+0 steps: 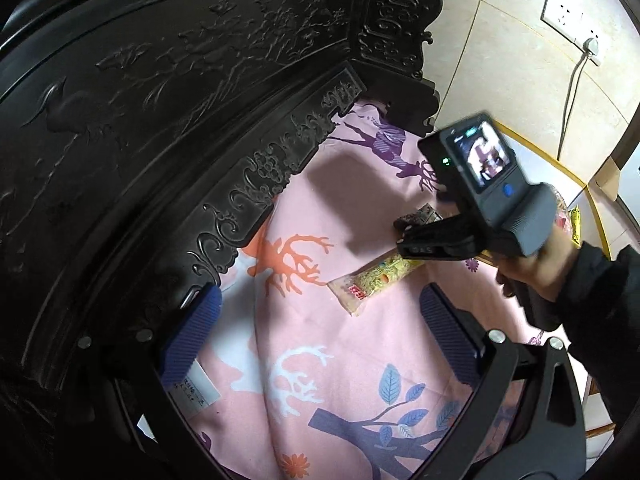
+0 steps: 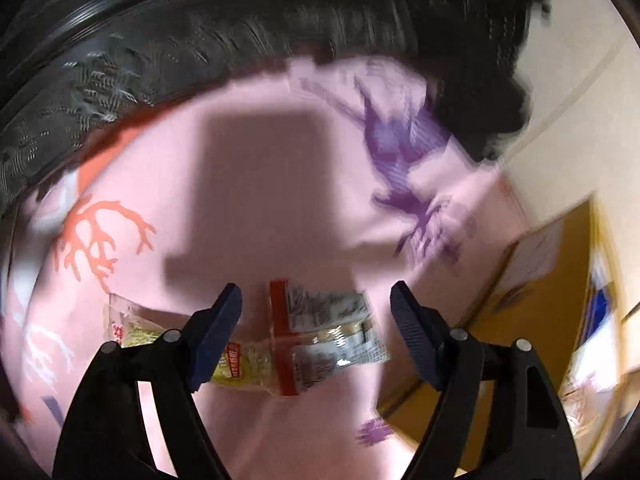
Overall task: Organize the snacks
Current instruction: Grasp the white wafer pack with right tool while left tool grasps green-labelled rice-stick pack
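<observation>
grey snack packet motion-blurred.

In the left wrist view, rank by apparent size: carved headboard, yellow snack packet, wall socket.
1. Carved headboard, by far the largest.
2. Yellow snack packet.
3. Wall socket, which looks smallest, though it stands farther from the camera, so its true size is unsure.

Right gripper hides the yellow snack's far end — packet print unreadable.

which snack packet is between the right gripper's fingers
The grey packet with red edges lies framed between the open right gripper; the yellow packet lies off to its left, partly behind one finger.
</observation>
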The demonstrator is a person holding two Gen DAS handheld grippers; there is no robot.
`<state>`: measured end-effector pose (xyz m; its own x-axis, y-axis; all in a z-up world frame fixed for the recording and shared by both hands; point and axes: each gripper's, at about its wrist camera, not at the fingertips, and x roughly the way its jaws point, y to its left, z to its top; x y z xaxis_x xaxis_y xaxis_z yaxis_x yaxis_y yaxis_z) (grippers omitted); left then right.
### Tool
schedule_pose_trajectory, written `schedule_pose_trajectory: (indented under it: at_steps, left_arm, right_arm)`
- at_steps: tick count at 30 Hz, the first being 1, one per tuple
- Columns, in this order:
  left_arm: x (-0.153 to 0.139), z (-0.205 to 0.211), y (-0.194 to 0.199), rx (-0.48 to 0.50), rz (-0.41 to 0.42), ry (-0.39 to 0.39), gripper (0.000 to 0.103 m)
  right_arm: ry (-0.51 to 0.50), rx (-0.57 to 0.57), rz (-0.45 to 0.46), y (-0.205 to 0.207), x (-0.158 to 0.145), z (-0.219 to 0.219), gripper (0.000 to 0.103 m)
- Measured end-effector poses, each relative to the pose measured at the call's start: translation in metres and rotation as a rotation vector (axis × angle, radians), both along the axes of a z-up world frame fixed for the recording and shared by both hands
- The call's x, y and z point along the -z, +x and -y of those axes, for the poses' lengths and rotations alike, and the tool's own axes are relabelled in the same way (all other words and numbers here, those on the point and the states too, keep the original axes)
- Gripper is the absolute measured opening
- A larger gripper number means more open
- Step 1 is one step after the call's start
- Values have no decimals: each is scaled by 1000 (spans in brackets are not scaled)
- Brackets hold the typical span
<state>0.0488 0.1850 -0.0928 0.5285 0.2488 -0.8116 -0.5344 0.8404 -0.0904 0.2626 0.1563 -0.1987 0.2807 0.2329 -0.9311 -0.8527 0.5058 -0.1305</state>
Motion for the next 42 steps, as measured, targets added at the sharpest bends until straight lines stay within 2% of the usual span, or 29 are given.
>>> schedule_pose_trajectory:
  at_steps: [1, 3, 4, 5, 7, 12, 16, 20, 22, 25, 29, 30, 31, 32, 34, 36, 37, 39, 42]
  left_arm:
    - [0, 0, 0, -1, -1, -2, 101]
    - [0, -1, 0, -3, -3, 2, 101]
    - [1, -1, 0, -4, -7, 6, 101]
    - [3, -3, 2, -7, -12, 9, 101]
    - [5, -4, 4, -12, -18, 4, 101]
    - [9, 1, 11, 22, -28, -3, 101]
    - [30, 17, 25, 166, -97, -20, 101]
    - [55, 32, 40, 254, -98, -30, 101]
    - [75, 32, 55, 234, -139, -85, 101]
    - [99, 25, 75, 91, -143, -173, 101]
    - [124, 26, 102, -5, -195, -164, 98]
    - [133, 26, 110, -23, -221, -163, 95]
    - [139, 26, 113, -36, -239, -172, 81]
    - [142, 27, 115, -52, -244, -153, 73]
    - [145, 32, 120, -50, -250, -68, 62]
    - [145, 33, 121, -26, -228, -41, 46]
    - [144, 36, 123, 1, -222, -30, 32]
    - [144, 44, 125, 49, -229, -18, 29]
    - [143, 57, 117, 126, -228, -55, 29]
  right_arm:
    - [-14, 30, -65, 7, 13, 2, 79]
    - [-26, 25, -84, 7, 22, 2, 78]
    - [-2, 27, -94, 8, 21, 3, 73]
    - [15, 32, -127, 9, 20, 5, 64]
    - [36, 18, -148, 8, 15, 8, 38]
    - [34, -6, -151, -13, 11, 30, 38]
    - [50, 9, -156, -43, 9, 78, 38]
    - [60, 78, -165, -74, 8, 130, 38]
    - [69, 125, -167, -86, 7, 156, 39]
    - [81, 180, -165, -101, 8, 178, 39]
    - [102, 231, -164, -111, 9, 190, 40]
    - [107, 240, -166, -110, 9, 189, 40]
    - [112, 248, -169, -115, 7, 194, 40]
    - [119, 258, -174, -115, 7, 198, 40]
    - [133, 273, -182, -115, 7, 204, 40]
    - [149, 288, -183, -114, 7, 208, 40]
    - [153, 293, -178, -115, 7, 208, 40]
    - [154, 303, -155, -118, 7, 207, 40]
    - [172, 339, -139, -112, 7, 207, 39]
